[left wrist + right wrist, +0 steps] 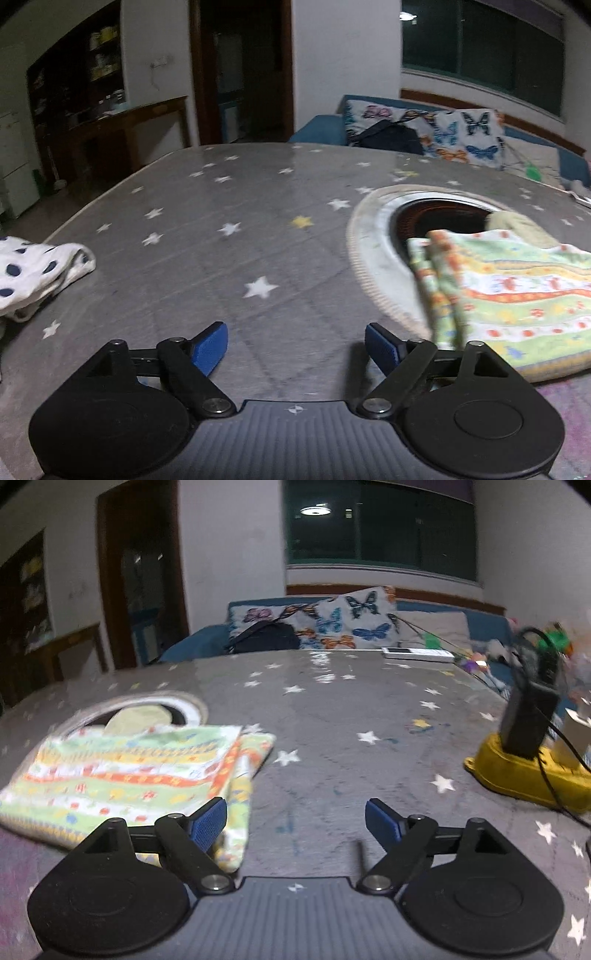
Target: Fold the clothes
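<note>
Folded cloth with green, orange and white patterned stripes [509,295] lying flat on the grey star-printed bench cover [240,236], partly over a round white-rimmed opening with a dark inside [373,236]. Seen again in the right wrist view [125,771], at the left, just beside the left blue fingertip [208,823] and partly hidden behind it. Folded layers visible along the edge nearest to the middle of the bench.

Left gripper [295,347] hovering low over the bare cover, jaws spread wide, nothing between them; the striped cloth just to its right, close to the right blue pad [382,349] but whether touching, cannot tell. White garment with dark blue dots [40,273] bunched at the far left edge of the bench, well apart from the striped cloth.

Right gripper [295,825] also with jaws wide apart and holding nothing, over bare grey cover. Yellow plastic base with a dark grey device standing on it [524,771] at the right side, black cable hanging from it. White flat remote-like object [417,653] near the far edge. Blue sofa with butterfly-printed cushions [332,624] behind the bench.
</note>
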Tool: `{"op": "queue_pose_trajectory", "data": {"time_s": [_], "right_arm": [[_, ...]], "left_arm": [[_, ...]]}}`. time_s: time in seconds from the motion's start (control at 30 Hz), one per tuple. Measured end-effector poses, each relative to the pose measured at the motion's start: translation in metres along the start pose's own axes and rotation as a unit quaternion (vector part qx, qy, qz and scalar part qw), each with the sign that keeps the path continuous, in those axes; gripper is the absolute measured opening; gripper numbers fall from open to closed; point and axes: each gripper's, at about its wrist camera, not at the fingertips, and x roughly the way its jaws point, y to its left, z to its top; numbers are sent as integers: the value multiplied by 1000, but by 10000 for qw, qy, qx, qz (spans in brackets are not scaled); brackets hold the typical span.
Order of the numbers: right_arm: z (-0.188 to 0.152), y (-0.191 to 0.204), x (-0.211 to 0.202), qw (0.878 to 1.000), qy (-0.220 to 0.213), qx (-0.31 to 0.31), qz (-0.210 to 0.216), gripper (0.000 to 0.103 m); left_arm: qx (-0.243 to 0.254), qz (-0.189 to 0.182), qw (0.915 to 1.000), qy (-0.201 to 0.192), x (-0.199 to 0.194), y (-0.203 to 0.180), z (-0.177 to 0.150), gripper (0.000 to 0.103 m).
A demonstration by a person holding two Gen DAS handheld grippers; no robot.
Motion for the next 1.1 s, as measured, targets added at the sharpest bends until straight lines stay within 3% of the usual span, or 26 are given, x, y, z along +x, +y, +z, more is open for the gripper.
{"op": "queue_pose_trajectory", "data": {"time_s": [0.27, 0.57, 1.1], "right_arm": [[1, -24, 17, 9980, 136, 117, -605, 85], [-3, -31, 34, 9970, 442, 173, -616, 90], [-3, -29, 38, 9960, 559, 137, -681, 101]], "left_arm": [[84, 220, 9997, -81, 4, -1, -1, 94], [-122, 275, 9995, -16, 14, 3, 1, 103], [-253, 211, 9994, 40, 4, -5, -2, 103]]}}
